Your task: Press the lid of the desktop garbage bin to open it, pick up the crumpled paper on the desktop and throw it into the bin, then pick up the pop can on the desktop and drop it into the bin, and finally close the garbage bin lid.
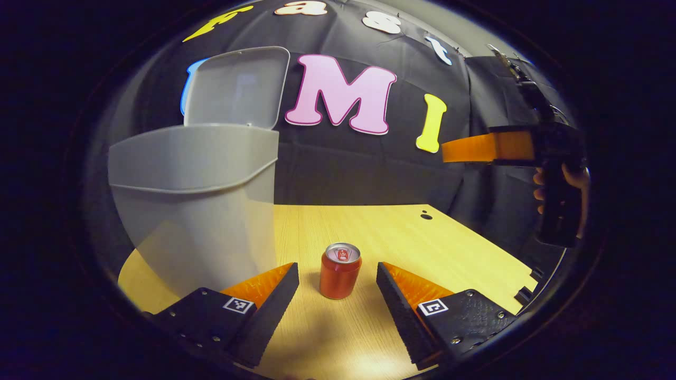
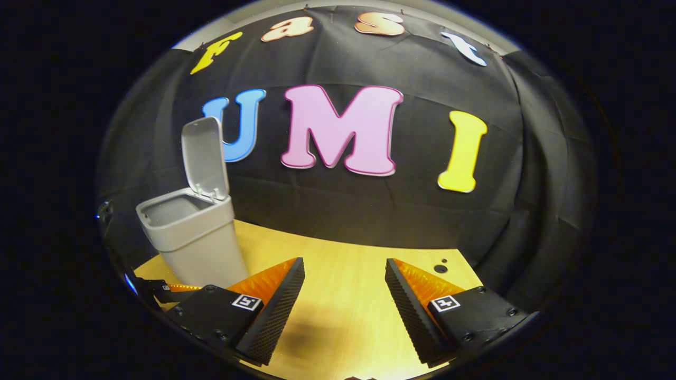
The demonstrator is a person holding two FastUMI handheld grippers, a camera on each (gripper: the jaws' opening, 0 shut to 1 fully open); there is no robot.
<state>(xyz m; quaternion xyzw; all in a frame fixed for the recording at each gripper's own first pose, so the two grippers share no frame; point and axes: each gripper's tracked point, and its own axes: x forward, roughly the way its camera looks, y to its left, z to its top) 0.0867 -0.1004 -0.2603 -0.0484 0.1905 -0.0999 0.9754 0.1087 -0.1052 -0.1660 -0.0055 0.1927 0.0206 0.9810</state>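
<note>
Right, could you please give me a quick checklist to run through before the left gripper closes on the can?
1. Bin lid up: ok.
2. Can upright on the table: ok.
3. Left gripper open, a finger on each side of the can, not touching: ok.
4. Right gripper open, holding nothing: ok.
5. Crumpled paper already in the bin: cannot tell.

Red pop can [image 1: 340, 277] and grey garbage bin [image 1: 195, 211], lid [image 1: 236, 87] up.
The can stands upright on the wooden desktop [image 1: 422, 243] in front of me, just right of the bin, whose hinged lid stands open at the back.
</note>
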